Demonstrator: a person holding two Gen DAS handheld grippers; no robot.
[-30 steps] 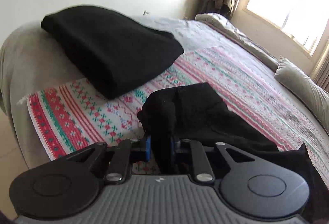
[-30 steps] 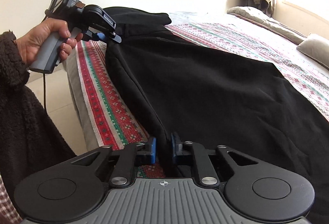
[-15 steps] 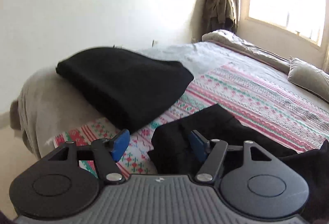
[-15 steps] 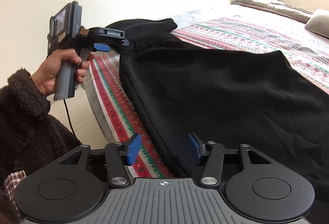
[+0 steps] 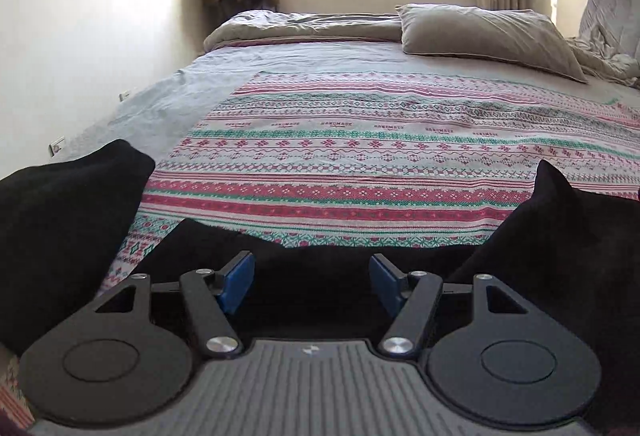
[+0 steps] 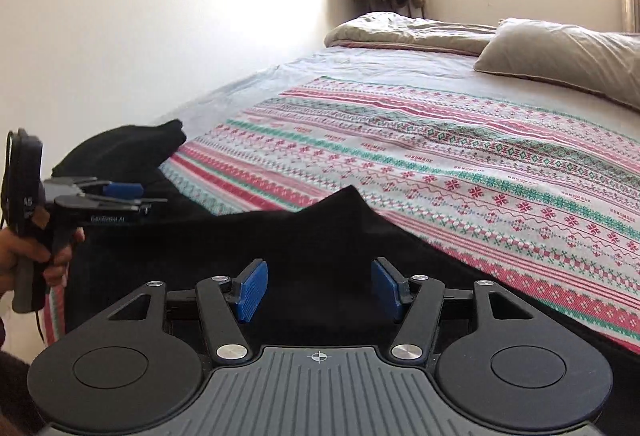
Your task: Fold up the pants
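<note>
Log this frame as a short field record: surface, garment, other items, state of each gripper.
surface: bed with patterned blanket
garment: black pants lying at the near edge of the bed
other black cloth: folded black pile to the left
bedding: grey pillow
left gripper: open, above the pants, holding nothing
right gripper: open, above the pants, holding nothing

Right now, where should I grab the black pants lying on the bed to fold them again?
Probably the raised corner of the pants, approached from the near bed edge with the open right hand-held gripper: it peaks above the blanket, giving something to pinch.
</note>
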